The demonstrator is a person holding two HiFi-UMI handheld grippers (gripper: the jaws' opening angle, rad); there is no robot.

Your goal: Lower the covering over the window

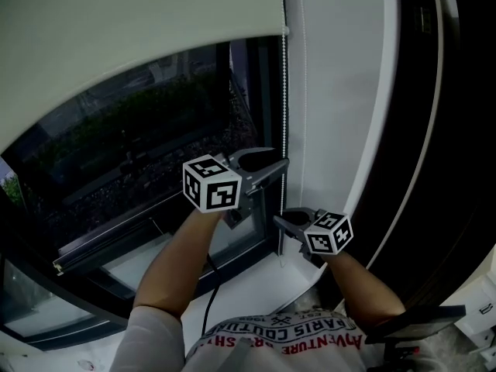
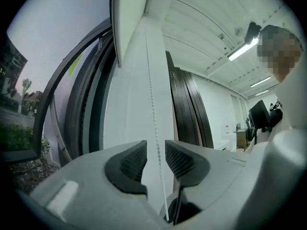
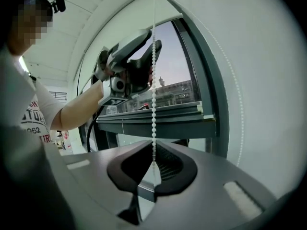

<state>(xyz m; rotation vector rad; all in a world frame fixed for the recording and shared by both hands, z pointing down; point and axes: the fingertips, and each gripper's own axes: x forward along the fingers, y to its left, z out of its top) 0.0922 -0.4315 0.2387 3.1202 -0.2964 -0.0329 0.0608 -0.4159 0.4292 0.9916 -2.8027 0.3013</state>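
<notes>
Right tool (image 3: 152, 152) grips the bead chain (image 3: 153, 104); left tool (image 2: 156, 155) gapes wide around it, higher up.

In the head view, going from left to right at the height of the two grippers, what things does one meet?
From the left: dark window glass → left gripper → right gripper → white wall → dark frame.

The head view is dim and murky, its window (image 1: 139, 146) nearly black. Both gripper views bulge fisheye-style, with dark corners. Ceiling strip lights (image 2: 244, 51) glare up and right of the left gripper (image 2: 156, 162). Above the right gripper (image 3: 152, 164), the bead chain (image 3: 153, 104) is crisp and the sky (image 3: 170, 51) beyond is pale.
</notes>
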